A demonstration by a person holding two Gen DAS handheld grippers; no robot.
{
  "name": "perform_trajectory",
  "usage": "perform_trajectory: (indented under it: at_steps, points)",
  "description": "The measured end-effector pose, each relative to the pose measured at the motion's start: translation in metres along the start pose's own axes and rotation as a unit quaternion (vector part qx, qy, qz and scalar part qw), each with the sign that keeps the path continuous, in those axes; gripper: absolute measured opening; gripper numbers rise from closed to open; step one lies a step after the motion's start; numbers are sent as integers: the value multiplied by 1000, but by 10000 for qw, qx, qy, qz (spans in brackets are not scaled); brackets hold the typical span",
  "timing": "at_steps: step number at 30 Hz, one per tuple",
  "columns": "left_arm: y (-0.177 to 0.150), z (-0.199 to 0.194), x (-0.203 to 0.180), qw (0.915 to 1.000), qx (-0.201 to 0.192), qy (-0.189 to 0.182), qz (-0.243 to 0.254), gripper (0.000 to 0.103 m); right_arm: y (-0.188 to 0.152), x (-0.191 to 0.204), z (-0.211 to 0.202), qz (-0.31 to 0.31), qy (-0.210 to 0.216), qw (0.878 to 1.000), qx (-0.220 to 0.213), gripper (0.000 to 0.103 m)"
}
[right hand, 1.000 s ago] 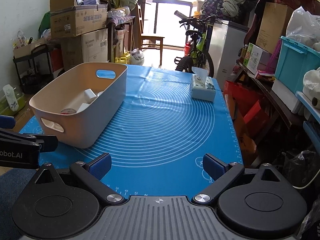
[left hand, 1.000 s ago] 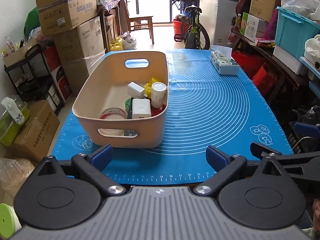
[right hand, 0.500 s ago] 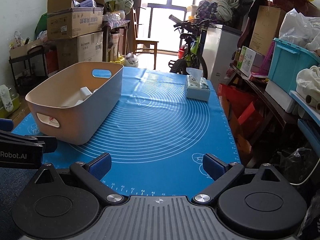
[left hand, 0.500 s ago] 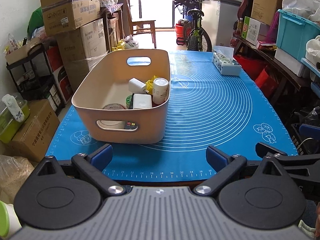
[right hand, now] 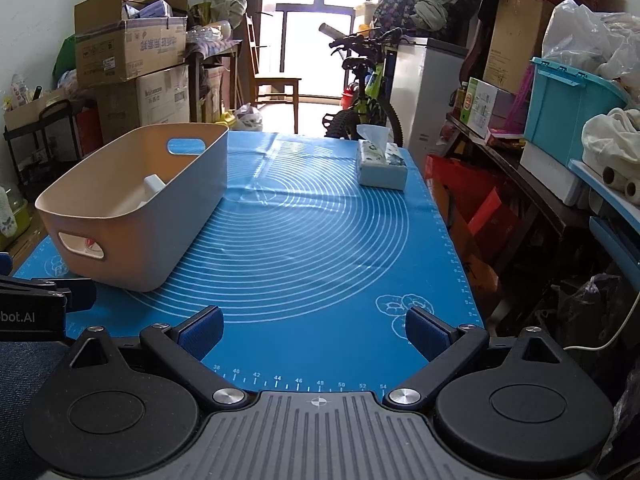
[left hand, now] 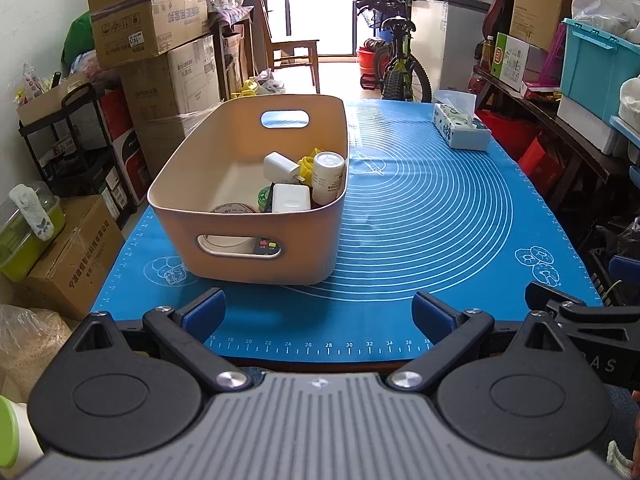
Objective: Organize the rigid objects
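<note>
My left gripper [left hand: 318, 310] hangs spread wide with nothing between its blue pads, back off the near edge of the blue mat [left hand: 432, 216], and my right gripper [right hand: 314, 330] is the same: fingers apart, empty, also at the near edge. The beige bin [left hand: 256, 256] sits on the left part of the mat, and the rigid things I am sorting are inside it: a white charger [left hand: 280, 166] leaning against a yellow piece [left hand: 306, 164], a white bottle [left hand: 328, 178] standing upright against the right wall, a white block [left hand: 291, 199] in front of it, a green-lidded item [left hand: 265, 196] partly hidden, and a roll of tape [left hand: 234, 210] near the front wall. Through the front handle slot I can see a dark gadget with a red and a yellow button [left hand: 267, 245]. From the right wrist view the rest of the mat is bare apart from the tissue box [right hand: 382, 164] at the far end, which is soft goods and, I judge, not part of my job. So I read this as the close of the task, or a pause between picks: no loose rigid item is left on the mat that I can see. If anything remains, it lies out of view, and I would need to look round the table edges before reaching; otherwise I need only keep both tongs clear of the bin.
</note>
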State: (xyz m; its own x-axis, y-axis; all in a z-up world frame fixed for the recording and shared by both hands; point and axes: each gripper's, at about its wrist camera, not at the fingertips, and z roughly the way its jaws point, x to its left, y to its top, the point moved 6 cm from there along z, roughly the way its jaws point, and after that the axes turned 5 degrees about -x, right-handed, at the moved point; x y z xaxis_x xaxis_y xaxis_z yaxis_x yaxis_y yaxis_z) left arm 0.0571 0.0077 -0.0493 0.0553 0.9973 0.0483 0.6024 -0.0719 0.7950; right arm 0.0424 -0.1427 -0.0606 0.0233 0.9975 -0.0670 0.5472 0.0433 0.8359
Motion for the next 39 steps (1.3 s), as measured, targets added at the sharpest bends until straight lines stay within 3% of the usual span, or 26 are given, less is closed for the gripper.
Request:
perform_trajectory:
  at_steps: [39]
  points:
    - [-2, 5, -4, 9999, 93, -10, 104, 98, -5, 2, -1, 66, -14, 10000, 4, 97]
